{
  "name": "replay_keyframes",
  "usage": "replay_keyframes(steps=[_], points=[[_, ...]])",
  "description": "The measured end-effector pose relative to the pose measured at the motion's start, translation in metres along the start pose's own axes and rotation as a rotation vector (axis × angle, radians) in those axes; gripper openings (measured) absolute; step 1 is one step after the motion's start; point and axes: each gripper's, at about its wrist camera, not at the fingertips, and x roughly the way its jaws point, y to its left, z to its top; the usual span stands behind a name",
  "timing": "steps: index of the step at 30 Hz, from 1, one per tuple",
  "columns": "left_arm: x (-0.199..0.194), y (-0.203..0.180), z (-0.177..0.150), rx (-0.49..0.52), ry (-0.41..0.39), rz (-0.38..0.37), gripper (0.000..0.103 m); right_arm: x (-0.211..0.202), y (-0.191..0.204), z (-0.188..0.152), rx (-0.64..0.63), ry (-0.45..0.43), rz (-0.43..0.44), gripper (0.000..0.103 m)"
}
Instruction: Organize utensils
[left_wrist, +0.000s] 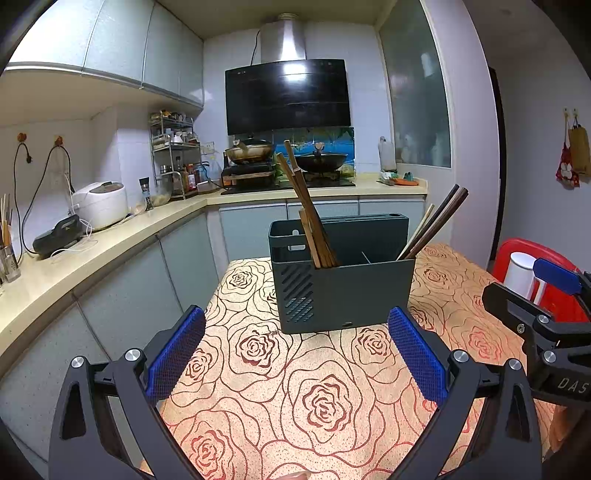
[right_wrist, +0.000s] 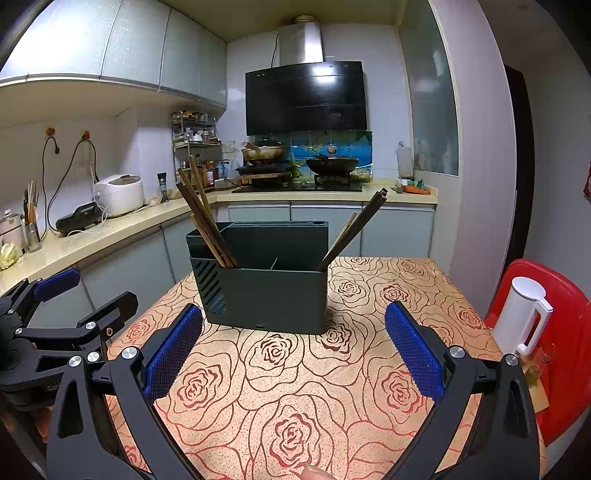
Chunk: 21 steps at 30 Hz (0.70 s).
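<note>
A dark grey utensil holder (left_wrist: 343, 284) stands on the rose-patterned tablecloth (left_wrist: 295, 387); it also shows in the right wrist view (right_wrist: 266, 291). Brown chopsticks (left_wrist: 306, 218) lean in its left compartment and darker chopsticks (left_wrist: 436, 225) lean in its right compartment; both bundles show in the right wrist view, left (right_wrist: 207, 218) and right (right_wrist: 354, 229). My left gripper (left_wrist: 295, 354) is open and empty, in front of the holder. My right gripper (right_wrist: 291, 354) is open and empty, also short of the holder, and shows at the left wrist view's right edge (left_wrist: 528, 291).
A white kettle (right_wrist: 521, 314) stands on a red stool (right_wrist: 561, 332) right of the table. A kitchen counter (left_wrist: 92, 254) with a rice cooker (left_wrist: 101, 203) runs along the left. The stove with pans (left_wrist: 288, 158) is behind the table.
</note>
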Motion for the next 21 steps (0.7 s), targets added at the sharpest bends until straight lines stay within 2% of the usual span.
replay_keyframes(steps=[21], points=[[0.0003, -0.0019, -0.0068, -0.008, 0.005, -0.005, 0.096, 0.0017, 0.0003, -0.0009, 0.000, 0.001, 0.001, 0.096]])
